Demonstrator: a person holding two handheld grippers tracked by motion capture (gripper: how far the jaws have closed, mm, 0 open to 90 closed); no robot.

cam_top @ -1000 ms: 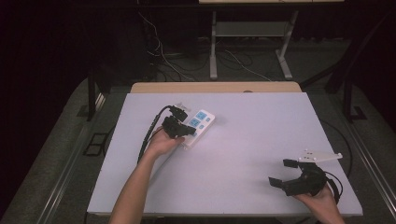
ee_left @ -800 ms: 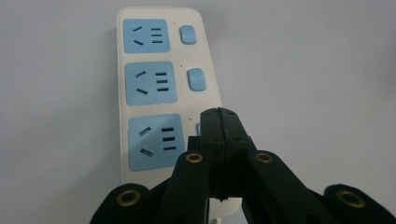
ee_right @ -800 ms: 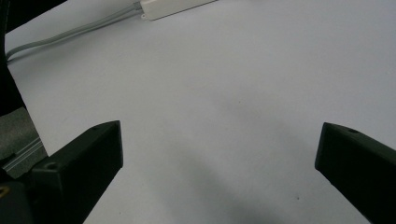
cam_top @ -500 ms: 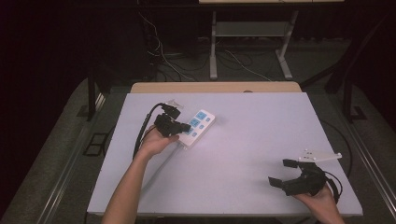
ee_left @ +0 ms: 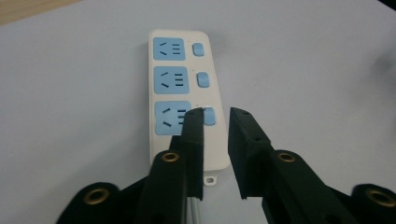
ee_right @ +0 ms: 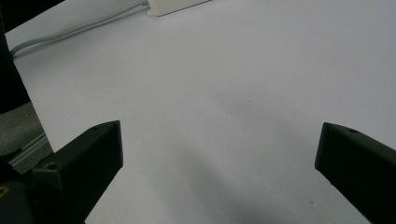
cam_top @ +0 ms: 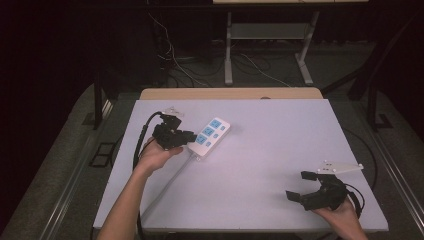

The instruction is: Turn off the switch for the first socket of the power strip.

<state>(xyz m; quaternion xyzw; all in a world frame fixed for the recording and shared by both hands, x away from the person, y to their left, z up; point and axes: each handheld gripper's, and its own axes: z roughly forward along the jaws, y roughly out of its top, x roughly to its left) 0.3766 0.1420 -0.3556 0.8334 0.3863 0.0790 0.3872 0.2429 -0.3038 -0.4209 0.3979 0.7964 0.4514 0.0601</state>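
Note:
A white power strip (cam_top: 212, 132) with three blue sockets and blue switches lies flat at the table's back left. In the left gripper view the power strip (ee_left: 182, 88) runs away from me. My left gripper (cam_top: 190, 136) hovers at its near end. Its jaws are nearly together with nothing between them, and the left gripper's tips (ee_left: 215, 114) sit over the nearest switch (ee_left: 209, 116). My right gripper (cam_top: 299, 185) rests at the table's front right, far from the strip, wide open and empty. In its own view the right gripper (ee_right: 219, 135) spans bare table.
The strip's grey cord (cam_top: 170, 177) runs from its near end toward the table's front-left edge, and the cord (ee_right: 79, 29) also crosses the top left of the right gripper view. The white tabletop (cam_top: 270, 145) lies between the two hands. Table frames and floor cables stand behind.
My left hand and gripper have drawn back a little to the left, toward the strip's near end. The strip and the right gripper have not moved.

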